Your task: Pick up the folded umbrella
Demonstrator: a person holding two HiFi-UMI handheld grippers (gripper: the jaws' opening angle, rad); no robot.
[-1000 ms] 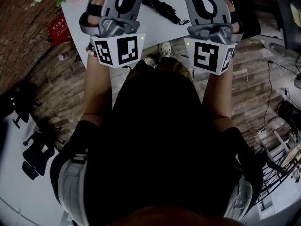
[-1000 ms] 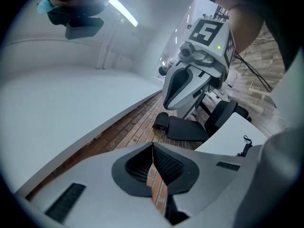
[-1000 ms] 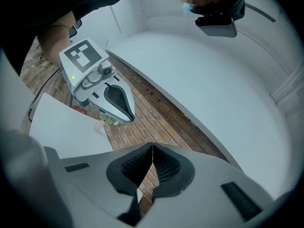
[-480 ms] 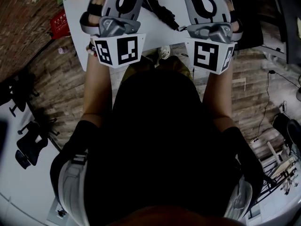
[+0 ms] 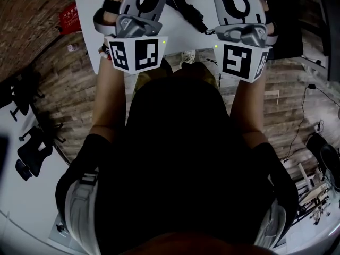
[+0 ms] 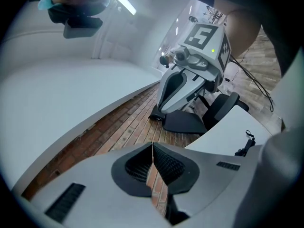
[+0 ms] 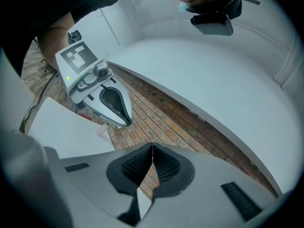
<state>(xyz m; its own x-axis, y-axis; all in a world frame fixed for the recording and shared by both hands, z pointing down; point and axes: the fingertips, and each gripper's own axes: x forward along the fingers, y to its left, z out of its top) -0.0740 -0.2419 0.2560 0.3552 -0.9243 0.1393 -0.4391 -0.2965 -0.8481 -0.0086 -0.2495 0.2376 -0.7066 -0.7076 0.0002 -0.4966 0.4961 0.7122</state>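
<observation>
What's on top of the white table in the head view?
A black folded umbrella lies on the white table, between the left gripper and right gripper. The grippers cover the table's sides, so anything there can't be seen.

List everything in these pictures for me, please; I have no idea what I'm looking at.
folded umbrella: one, black, on the table between the two claws
table: one, white, in front of the person
box: one, red, on the floor left of the table
office chairs: two, black, on the wooden floor at left
left claw: one, grey, shut, empty
right claw: one, grey, shut, empty
</observation>
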